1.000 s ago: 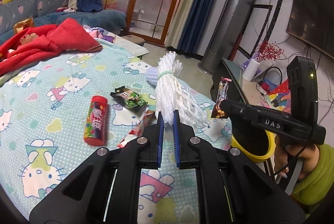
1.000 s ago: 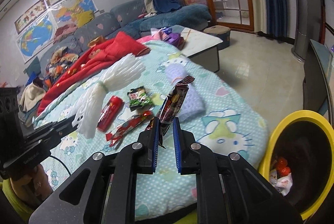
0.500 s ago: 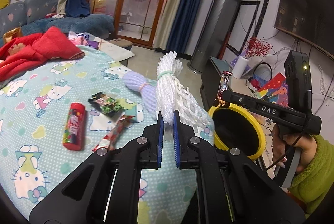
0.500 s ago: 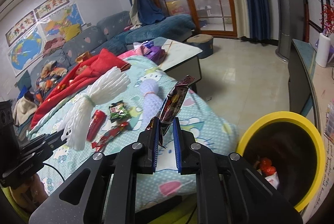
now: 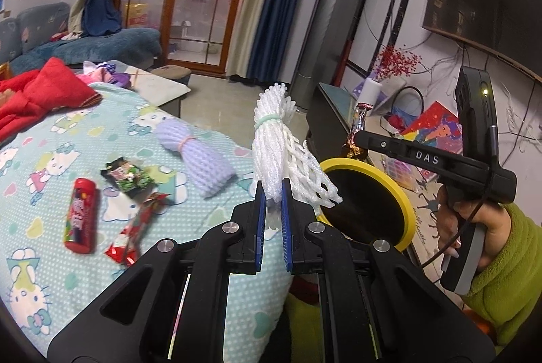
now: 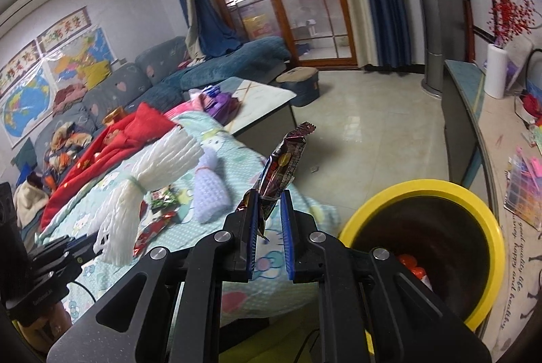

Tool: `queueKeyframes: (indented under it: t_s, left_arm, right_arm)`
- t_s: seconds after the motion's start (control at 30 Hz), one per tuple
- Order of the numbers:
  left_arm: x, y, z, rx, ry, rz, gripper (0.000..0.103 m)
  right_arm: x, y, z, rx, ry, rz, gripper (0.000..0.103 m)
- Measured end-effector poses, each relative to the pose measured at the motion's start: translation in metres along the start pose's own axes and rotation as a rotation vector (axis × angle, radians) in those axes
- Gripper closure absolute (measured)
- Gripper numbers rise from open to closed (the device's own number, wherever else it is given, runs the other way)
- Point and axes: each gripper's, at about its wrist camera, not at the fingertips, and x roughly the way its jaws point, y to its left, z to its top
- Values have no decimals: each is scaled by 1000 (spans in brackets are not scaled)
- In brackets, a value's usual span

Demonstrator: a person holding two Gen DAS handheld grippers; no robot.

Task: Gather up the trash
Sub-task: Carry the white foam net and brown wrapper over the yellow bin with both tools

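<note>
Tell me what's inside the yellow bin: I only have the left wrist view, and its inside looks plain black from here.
Observer: In the right wrist view, the yellow bin already holds red and white scraps near its bottom.
Operator: And what is the right gripper carrying? I see only a thin edge of it.
Observer: The right gripper is shut on a dark snack wrapper with red print, standing upright beside the bin's rim, not yet over the opening.
Operator: Anything behind the red cloth?
Observer: A grey sofa with piled clothes, and maps on the wall above it.
</note>
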Motion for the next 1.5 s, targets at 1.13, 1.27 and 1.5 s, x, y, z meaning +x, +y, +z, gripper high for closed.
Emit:
queueKeyframes:
  t_s: [1.13,1.27,1.5]
  left_arm:
    - [89,-93,-8,144,126,-159,98]
    - [99,-100,-11,166,147,-166,98]
    - [122,-110,-14,189,191,-170,98]
  right_arm:
    - [-20,-133,-20,229,3,-238,90]
    - [-18,-143,-24,243,18,-256,90]
    - [-15,-158,-29,269,42,-271,90]
